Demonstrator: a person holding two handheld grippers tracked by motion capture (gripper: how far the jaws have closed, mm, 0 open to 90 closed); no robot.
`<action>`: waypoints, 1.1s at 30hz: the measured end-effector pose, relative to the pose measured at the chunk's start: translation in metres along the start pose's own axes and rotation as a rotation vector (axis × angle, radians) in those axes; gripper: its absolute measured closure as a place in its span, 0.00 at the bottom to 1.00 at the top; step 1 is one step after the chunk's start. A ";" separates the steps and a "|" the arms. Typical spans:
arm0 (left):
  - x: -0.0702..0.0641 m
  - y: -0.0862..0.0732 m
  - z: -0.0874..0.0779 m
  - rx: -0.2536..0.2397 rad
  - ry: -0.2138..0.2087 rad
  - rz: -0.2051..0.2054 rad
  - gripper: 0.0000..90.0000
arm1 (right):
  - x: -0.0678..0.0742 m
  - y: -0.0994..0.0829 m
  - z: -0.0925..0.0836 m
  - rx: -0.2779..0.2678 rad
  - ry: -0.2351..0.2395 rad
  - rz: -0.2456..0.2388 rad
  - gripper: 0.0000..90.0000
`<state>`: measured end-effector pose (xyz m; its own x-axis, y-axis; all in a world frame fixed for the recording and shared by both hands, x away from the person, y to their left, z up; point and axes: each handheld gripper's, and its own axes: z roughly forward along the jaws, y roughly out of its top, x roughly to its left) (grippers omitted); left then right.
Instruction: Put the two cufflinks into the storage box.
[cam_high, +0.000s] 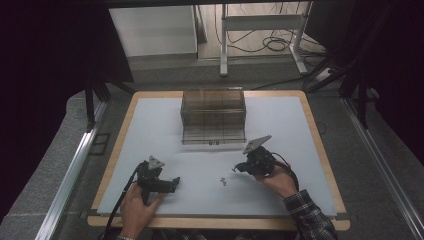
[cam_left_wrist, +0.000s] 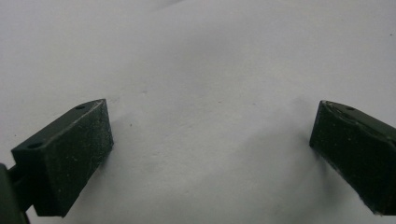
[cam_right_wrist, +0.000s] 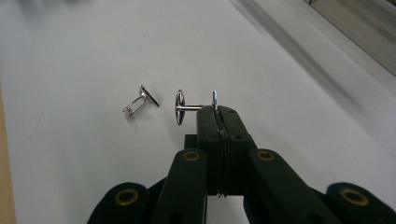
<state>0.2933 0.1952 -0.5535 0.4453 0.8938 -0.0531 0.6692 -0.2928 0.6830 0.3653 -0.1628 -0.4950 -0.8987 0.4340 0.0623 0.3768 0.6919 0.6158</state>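
Note:
Two small silver cufflinks are in the right gripper view. One cufflink (cam_right_wrist: 181, 108) has its round face to the left, and my right gripper (cam_right_wrist: 218, 112) is shut on its toggle end. The other cufflink (cam_right_wrist: 140, 101) lies loose on the white mat just left of it. From the high view the loose cufflink (cam_high: 223, 181) is a tiny speck at mid-front of the mat, with my right gripper (cam_high: 235, 169) just to its upper right. My left gripper (cam_high: 175, 181) rests at the front left, and its jaws (cam_left_wrist: 212, 140) stand wide open over bare mat.
A clear plastic box (cam_high: 213, 116) with several compartments stands at the back middle of the white mat (cam_high: 150, 130). The mat lies on a wooden table (cam_high: 320, 135). Behind the table are a white frame's legs (cam_high: 223, 50) and cables on the floor.

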 end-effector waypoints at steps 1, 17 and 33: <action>0.000 0.000 0.000 0.000 0.000 0.000 0.00 | 0.000 0.001 0.000 -0.001 0.000 0.003 0.98; 0.000 0.000 0.000 0.000 0.000 0.000 0.00 | -0.005 0.015 0.001 -0.023 -0.005 0.006 0.98; 0.000 0.000 0.000 0.001 -0.001 0.002 0.00 | -0.011 0.030 0.003 -0.036 -0.016 0.015 0.98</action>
<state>0.2933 0.1954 -0.5534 0.4468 0.8931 -0.0523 0.6690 -0.2947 0.6823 0.3872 -0.1448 -0.4800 -0.8892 0.4537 0.0594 0.3818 0.6642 0.6426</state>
